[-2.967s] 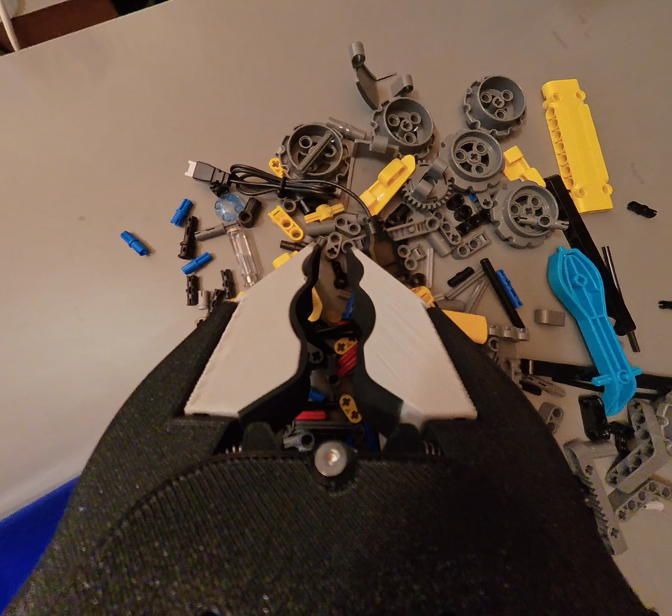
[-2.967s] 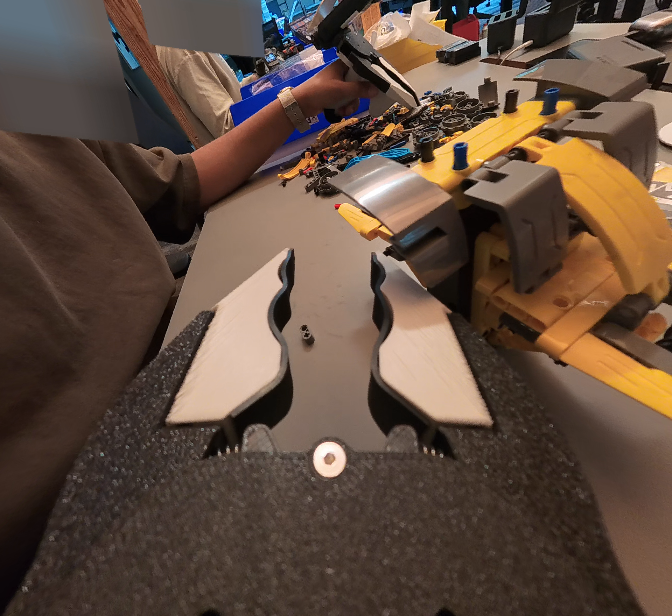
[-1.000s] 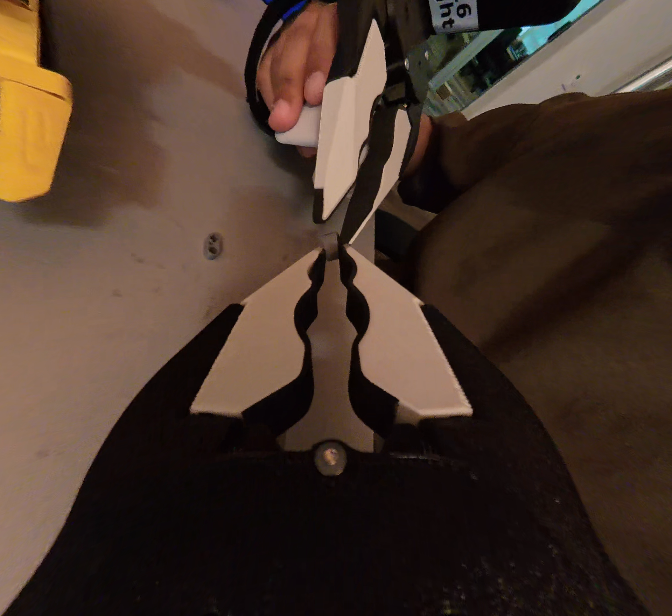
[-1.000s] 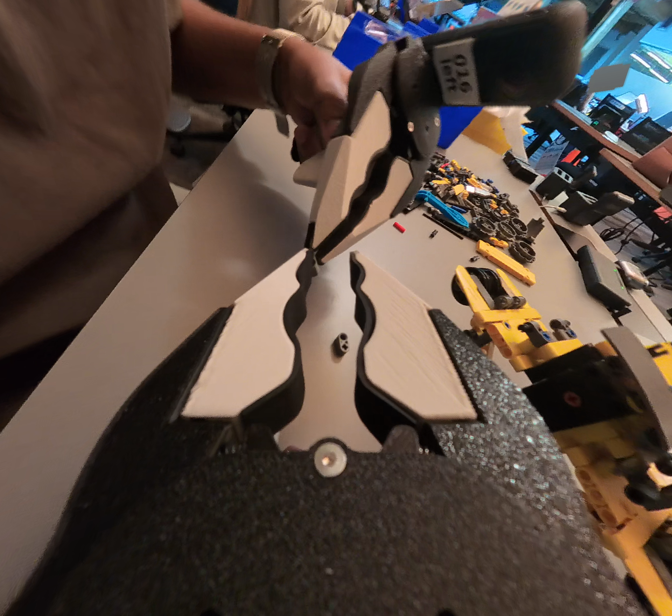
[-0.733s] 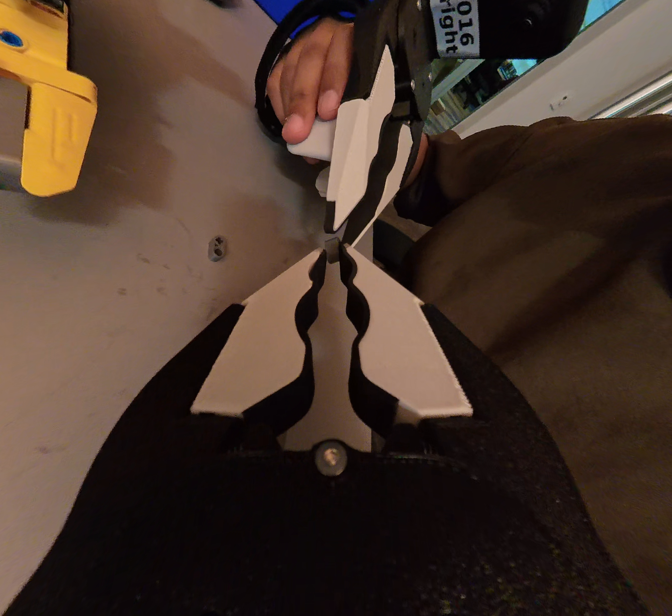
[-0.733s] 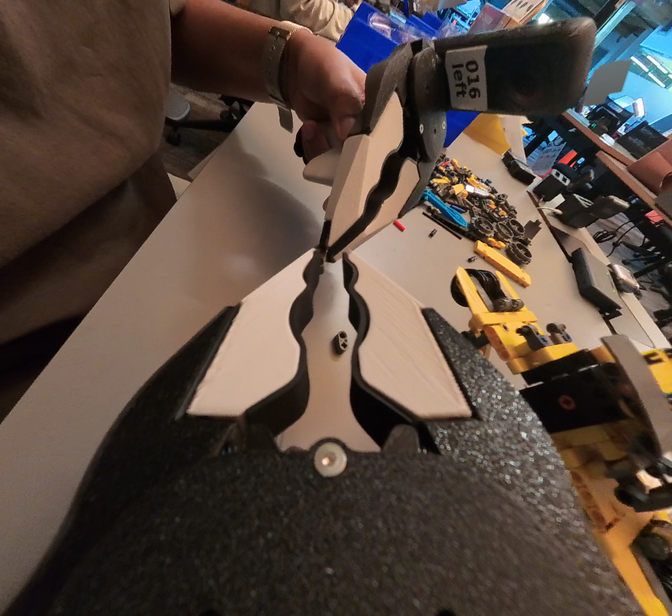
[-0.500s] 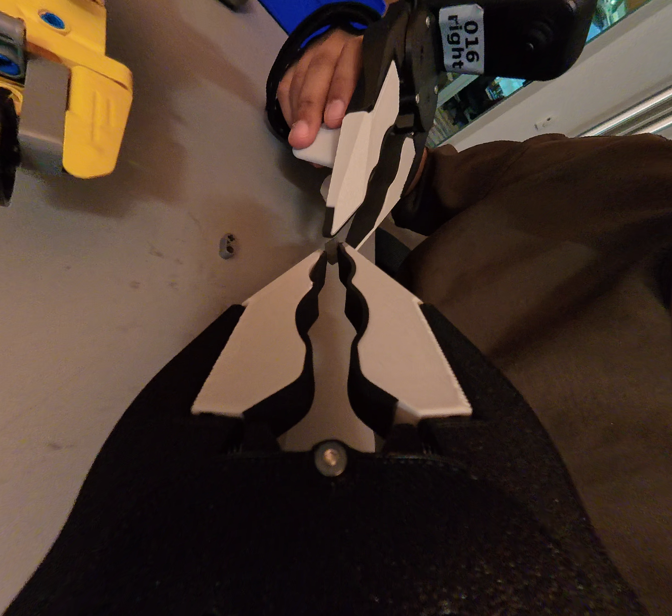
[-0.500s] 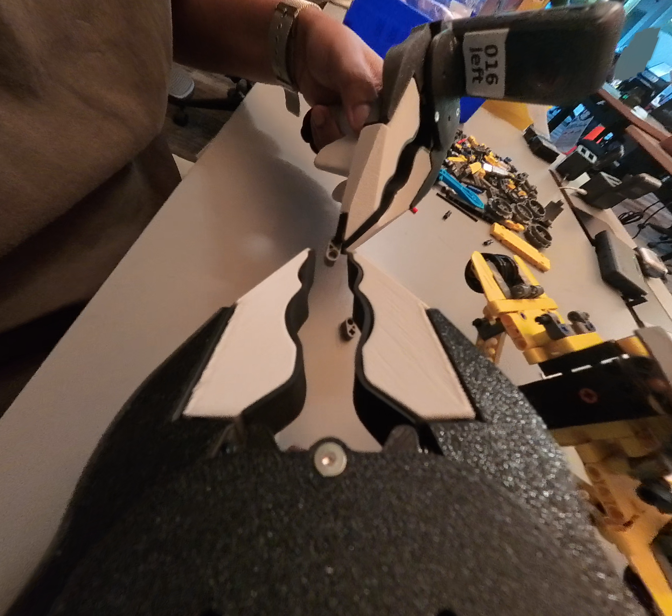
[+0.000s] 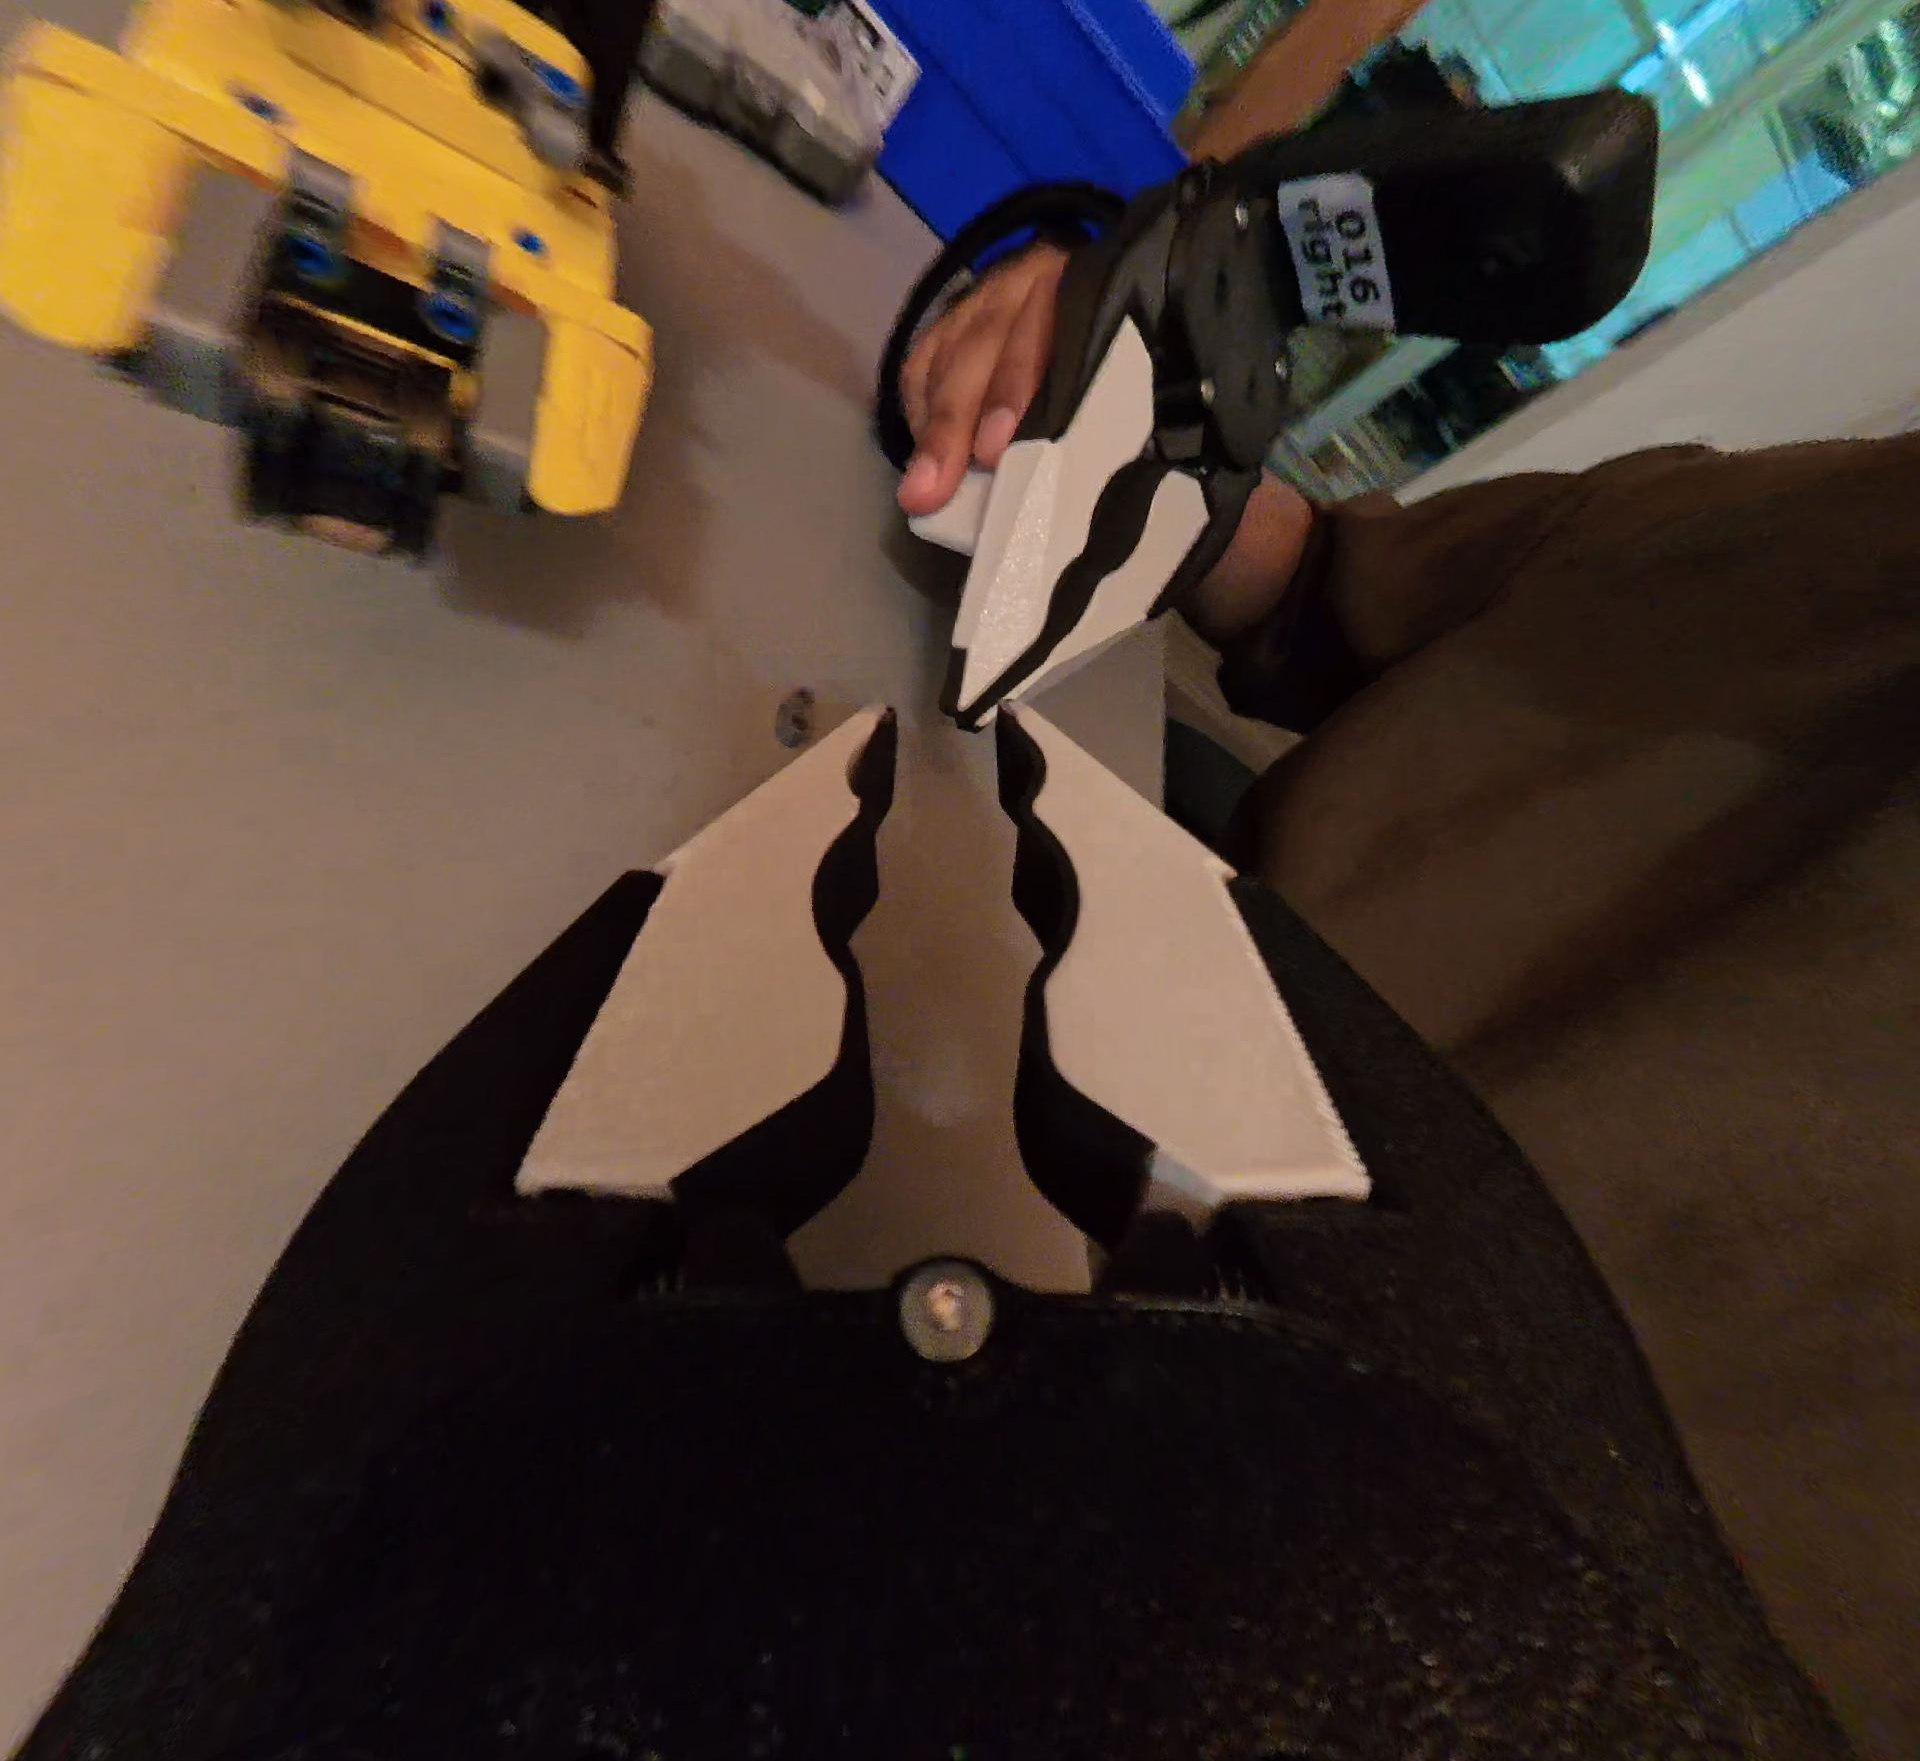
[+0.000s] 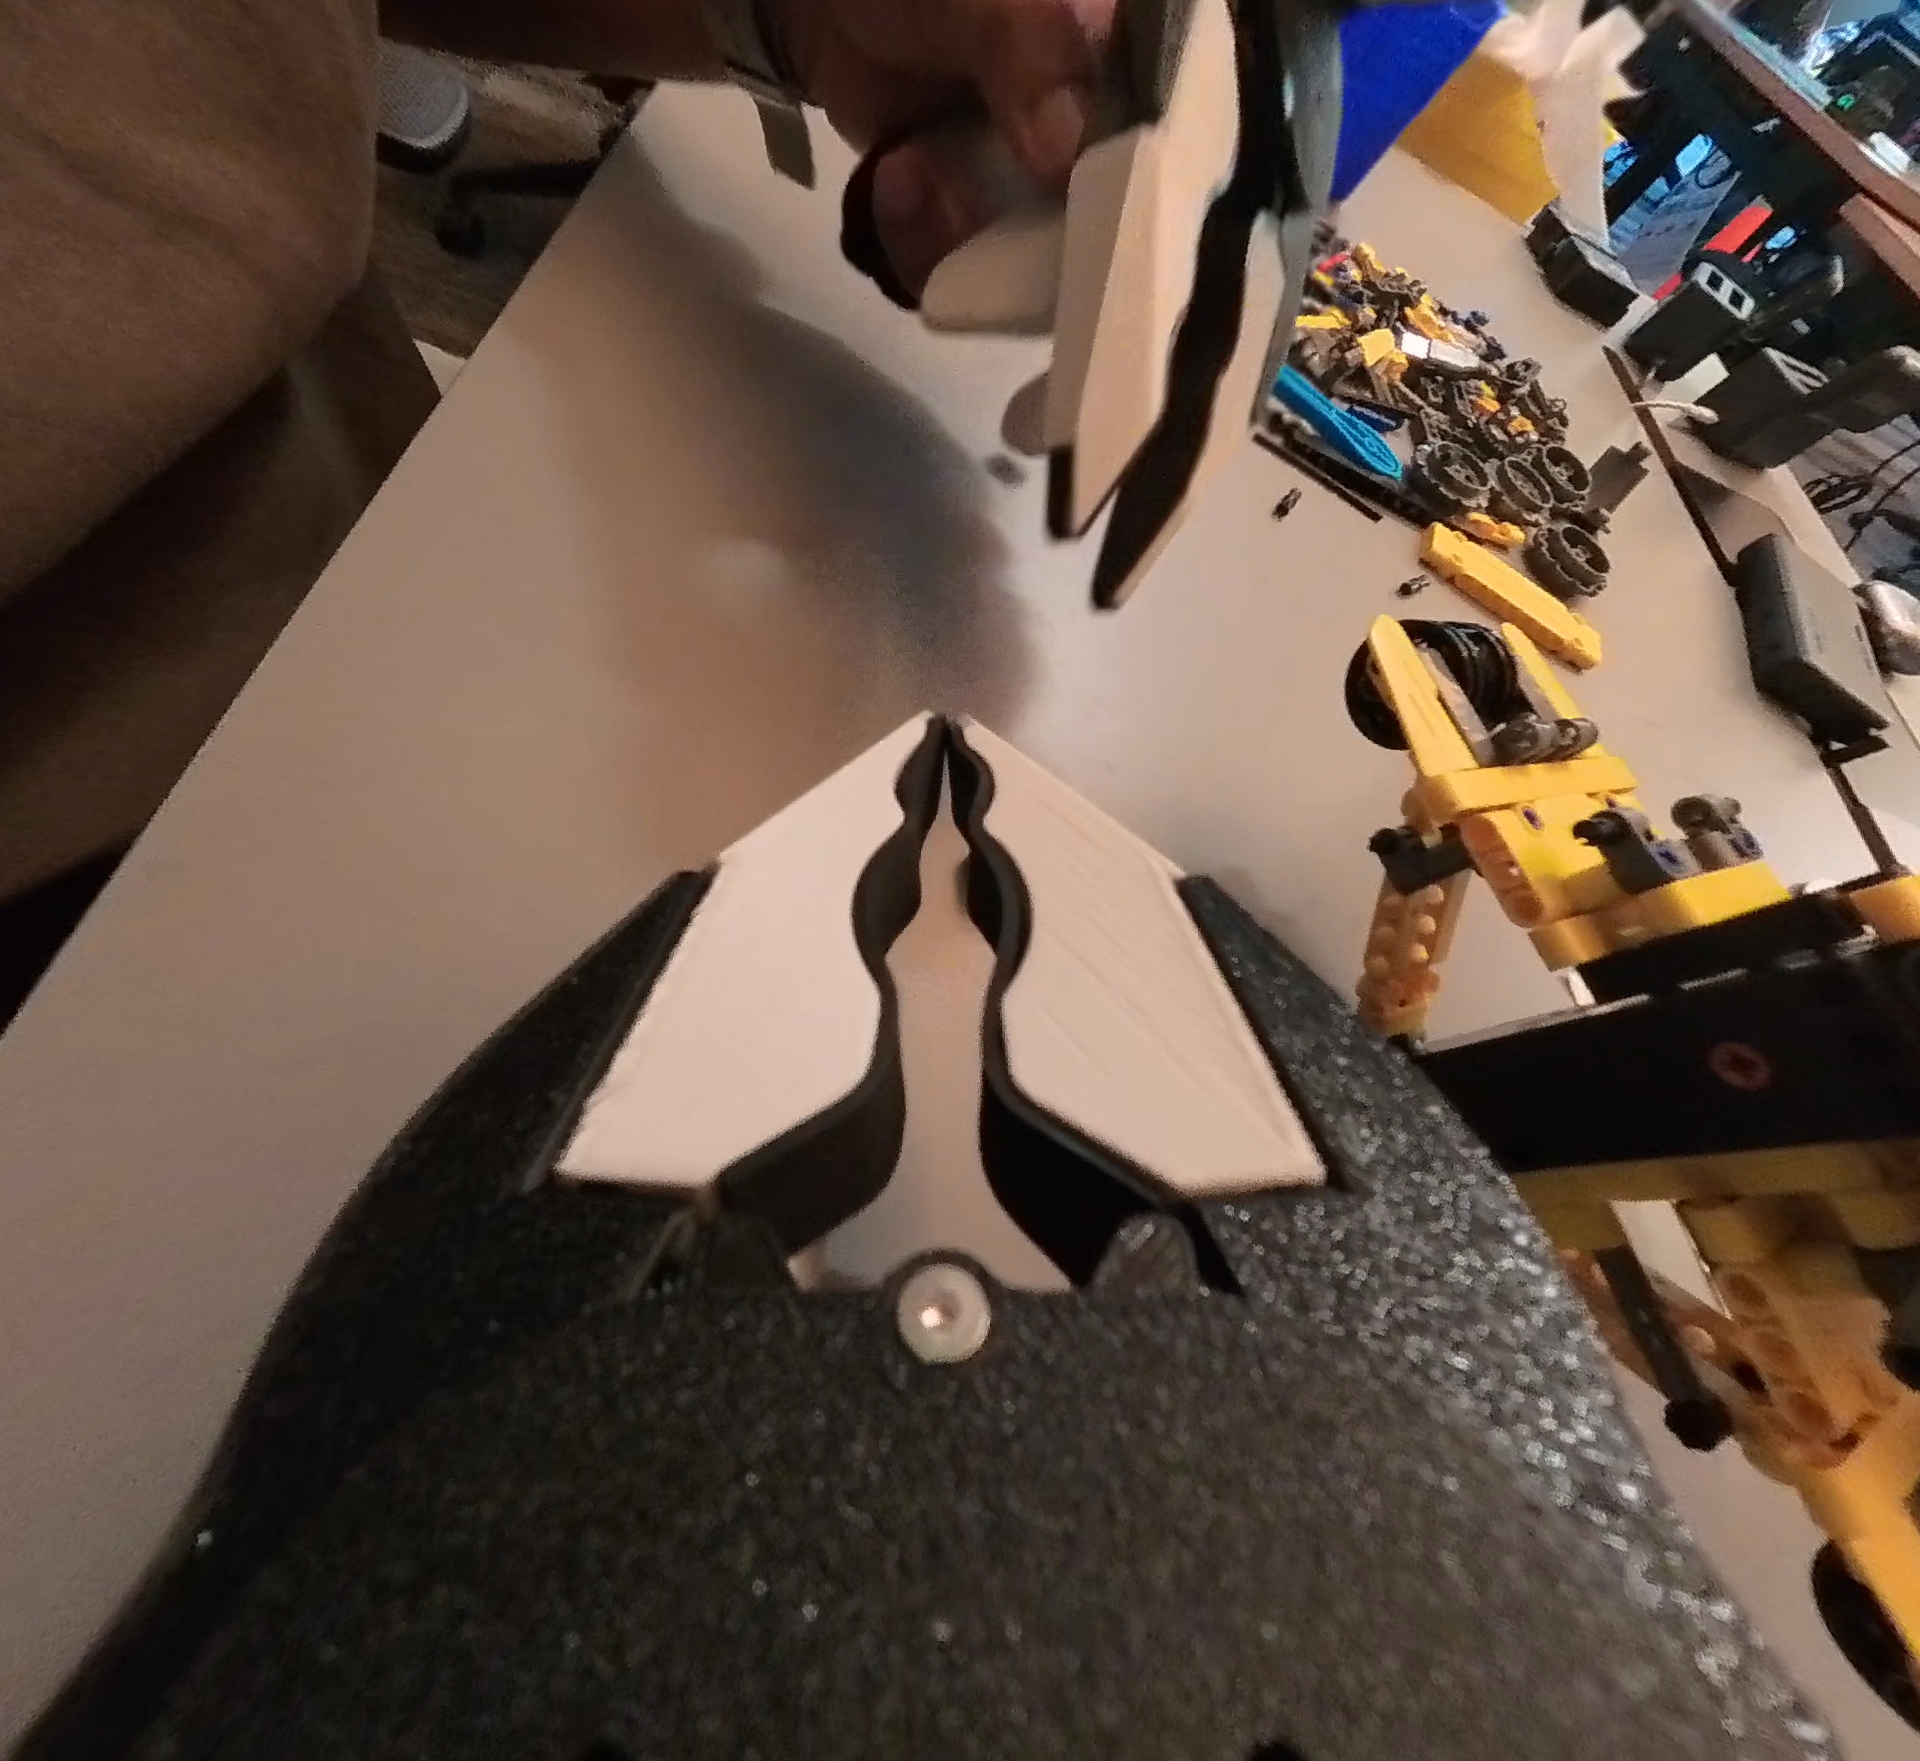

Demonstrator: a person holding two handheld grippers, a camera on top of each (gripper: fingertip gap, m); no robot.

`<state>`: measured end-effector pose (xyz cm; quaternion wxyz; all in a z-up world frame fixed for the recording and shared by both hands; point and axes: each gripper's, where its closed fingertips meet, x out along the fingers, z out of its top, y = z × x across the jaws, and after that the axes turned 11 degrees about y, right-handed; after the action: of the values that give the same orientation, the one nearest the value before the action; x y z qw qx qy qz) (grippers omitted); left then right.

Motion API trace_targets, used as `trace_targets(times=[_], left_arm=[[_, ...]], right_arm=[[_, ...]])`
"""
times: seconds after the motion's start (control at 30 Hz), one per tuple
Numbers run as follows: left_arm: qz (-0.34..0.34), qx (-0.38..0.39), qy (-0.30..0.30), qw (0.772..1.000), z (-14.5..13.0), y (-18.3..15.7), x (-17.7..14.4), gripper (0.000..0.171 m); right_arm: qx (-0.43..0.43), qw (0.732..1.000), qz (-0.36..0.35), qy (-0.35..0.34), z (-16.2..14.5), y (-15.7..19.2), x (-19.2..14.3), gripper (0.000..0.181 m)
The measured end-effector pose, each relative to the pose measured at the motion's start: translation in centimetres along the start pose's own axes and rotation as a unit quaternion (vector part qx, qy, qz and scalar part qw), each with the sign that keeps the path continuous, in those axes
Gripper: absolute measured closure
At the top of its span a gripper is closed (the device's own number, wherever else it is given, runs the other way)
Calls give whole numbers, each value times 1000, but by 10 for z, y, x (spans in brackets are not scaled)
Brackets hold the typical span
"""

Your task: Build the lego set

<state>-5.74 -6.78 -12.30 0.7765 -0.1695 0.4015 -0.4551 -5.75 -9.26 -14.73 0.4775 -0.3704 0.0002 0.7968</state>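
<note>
Your left gripper point(image 9: 940, 724) hangs above the grey table point(image 9: 312, 828) with its jaws parted and nothing between them. Your right gripper point(image 10: 943, 724) is pinched closed at the tips; whether it holds anything, I cannot tell. A small grey connector piece point(image 9: 796, 717) lies on the table just beside the left fingertip. The yellow brick vehicle point(image 10: 1558, 838) stands to the right, a heap of loose parts point(image 10: 1455, 423) beyond it.

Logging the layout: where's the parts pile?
Right wrist view, upper right: the parts pile lies on the table, beyond the left gripper and behind the yellow model.
</note>
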Motion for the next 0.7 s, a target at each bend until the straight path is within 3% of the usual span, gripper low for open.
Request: trace_targets(times=[0.13, 0.33, 0.47, 0.7], left_arm=[[156, 2, -40, 987, -7, 25, -56, 151], [336, -29, -33, 941, -60, 42, -111, 150], [355, -66, 0, 933, -96, 54, -106, 146], [386, -46, 27, 921, -97, 75, -99, 147]], right_arm=[[7, 1000, -16, 15, -4, -5, 3, 178], [16, 999, -28, 17, -5, -10, 3, 174], [17, 999, -31, 19, -4, -11, 5, 172], [22, 999, -39, 11, -1, -14, 4, 172]])
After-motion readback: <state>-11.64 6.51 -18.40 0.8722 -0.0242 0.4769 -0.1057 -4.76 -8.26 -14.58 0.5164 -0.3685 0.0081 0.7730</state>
